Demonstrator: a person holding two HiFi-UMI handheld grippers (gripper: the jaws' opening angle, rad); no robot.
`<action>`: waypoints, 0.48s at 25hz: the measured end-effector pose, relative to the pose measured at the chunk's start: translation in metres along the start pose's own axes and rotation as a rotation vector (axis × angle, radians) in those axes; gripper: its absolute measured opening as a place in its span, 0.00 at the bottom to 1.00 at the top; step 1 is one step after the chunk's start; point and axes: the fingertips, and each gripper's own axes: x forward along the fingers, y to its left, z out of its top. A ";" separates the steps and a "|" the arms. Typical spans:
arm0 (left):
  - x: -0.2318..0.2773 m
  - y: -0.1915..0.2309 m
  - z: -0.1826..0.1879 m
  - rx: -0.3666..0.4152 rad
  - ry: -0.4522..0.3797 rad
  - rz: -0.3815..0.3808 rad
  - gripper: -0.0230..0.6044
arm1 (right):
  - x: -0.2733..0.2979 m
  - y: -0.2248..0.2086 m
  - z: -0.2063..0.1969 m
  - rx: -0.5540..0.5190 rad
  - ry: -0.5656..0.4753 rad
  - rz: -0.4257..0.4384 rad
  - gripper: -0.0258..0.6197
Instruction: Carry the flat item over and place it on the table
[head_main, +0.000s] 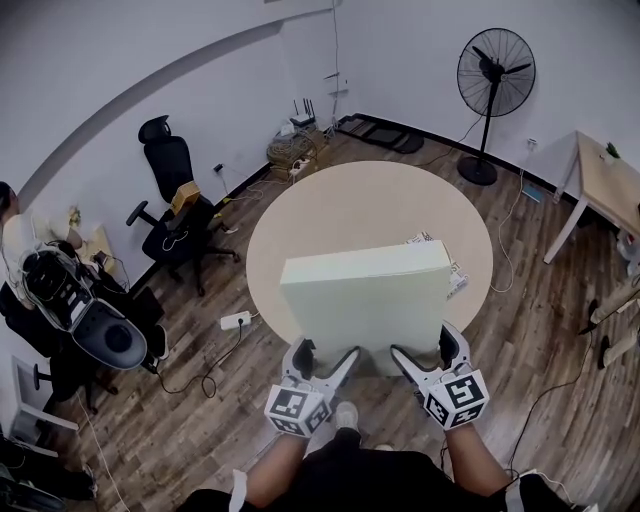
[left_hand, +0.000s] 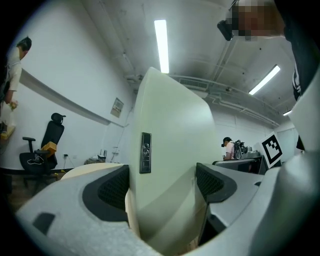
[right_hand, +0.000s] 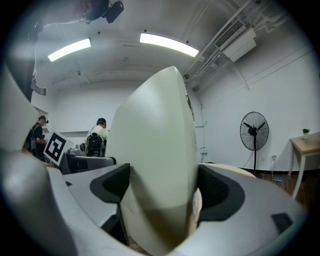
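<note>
Left gripper (head_main: 325, 358) and right gripper (head_main: 428, 352) each clamp the near edge of the flat item (head_main: 365, 295), which hangs over the near part of the round surface (head_main: 340, 205). I'd lower both sides together, keeping it level, and release only once it rests.

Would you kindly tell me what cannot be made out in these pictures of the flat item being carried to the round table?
- Head view: whether the flat item rests on the round table or hangs above it; its own top face hides the underside.
- Head view: the printed thing on the table, mostly covered by the flat item.
- Left gripper view: the dark strip on the item's edge, too small to read.
</note>
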 end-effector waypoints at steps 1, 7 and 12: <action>0.006 0.007 0.001 -0.004 0.002 -0.003 0.66 | 0.009 -0.003 0.000 0.003 0.003 -0.004 0.64; 0.041 0.058 0.005 -0.026 0.010 -0.010 0.66 | 0.068 -0.013 0.003 0.005 0.014 -0.019 0.64; 0.063 0.097 0.009 -0.028 0.020 -0.006 0.66 | 0.112 -0.016 0.002 0.024 0.016 -0.035 0.65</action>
